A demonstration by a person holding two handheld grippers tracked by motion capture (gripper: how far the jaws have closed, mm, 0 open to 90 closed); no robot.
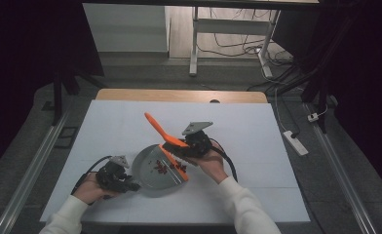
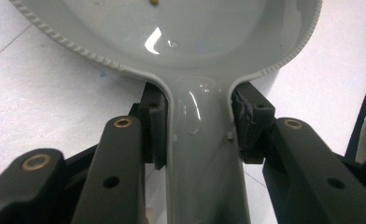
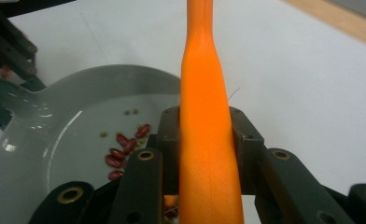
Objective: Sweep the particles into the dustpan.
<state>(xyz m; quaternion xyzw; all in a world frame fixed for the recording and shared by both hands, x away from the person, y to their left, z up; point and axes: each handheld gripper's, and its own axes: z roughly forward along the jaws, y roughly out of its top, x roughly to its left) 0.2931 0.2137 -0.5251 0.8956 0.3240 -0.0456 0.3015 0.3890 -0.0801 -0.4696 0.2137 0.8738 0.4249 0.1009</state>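
The right gripper [image 1: 191,145] is clamped on the handle of a bright orange plastic brush [image 1: 163,134], its black pads pressing both flanks of the handle in the right gripper view [image 3: 208,154]. In the high view that handle slants up and away from a shallow grey plastic dustpan [image 1: 150,170], while the brush's orange head sits at the dustpan's far right edge. The left gripper [image 1: 125,185] is closed on the dustpan's grey handle [image 2: 204,154], at the near left of the pan; the left gripper view shows both pads squeezing the handle just below where it widens into the ridged rim. A cluster of dark red beans [image 1: 162,167] lies inside the dustpan, toward the brush side. The right gripper view [image 3: 123,151] adds a few small greenish grains beside them, which the high view is too coarse to show. The dustpan rests on a white table cover [image 1: 247,126].
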